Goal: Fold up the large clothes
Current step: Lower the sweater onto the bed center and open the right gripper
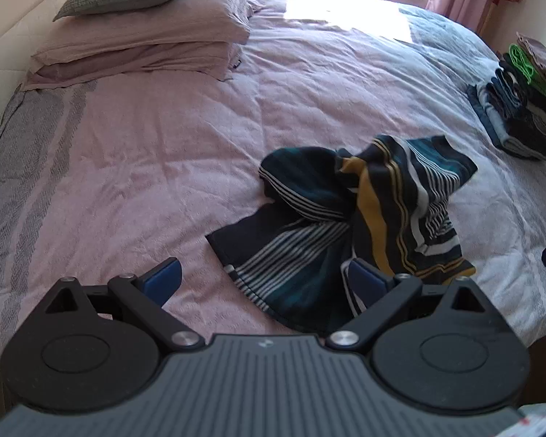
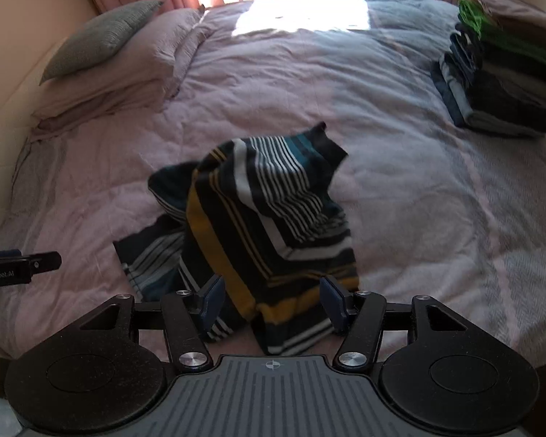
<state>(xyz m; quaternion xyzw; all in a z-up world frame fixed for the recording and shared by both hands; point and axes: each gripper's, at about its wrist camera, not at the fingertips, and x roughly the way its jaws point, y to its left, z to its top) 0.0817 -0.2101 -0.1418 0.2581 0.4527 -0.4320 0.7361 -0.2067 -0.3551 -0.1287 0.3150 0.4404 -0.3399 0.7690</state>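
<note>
A striped shirt (image 1: 360, 218) lies crumpled in a heap on the pink bed cover (image 1: 145, 153), near the front edge of the bed. The left tool (image 1: 264, 278) hovers over the bed with its jaws wide apart and holds nothing; part of the shirt is under its right finger. The right tool (image 2: 271, 300) is above the shirt with its jaws also apart, the cloth loose between them, not pinched. A stack of folded clothes (image 2: 506, 73) stands at the right side, well apart from the shirt. Pillows (image 1: 142, 29) lie at the left.
</note>
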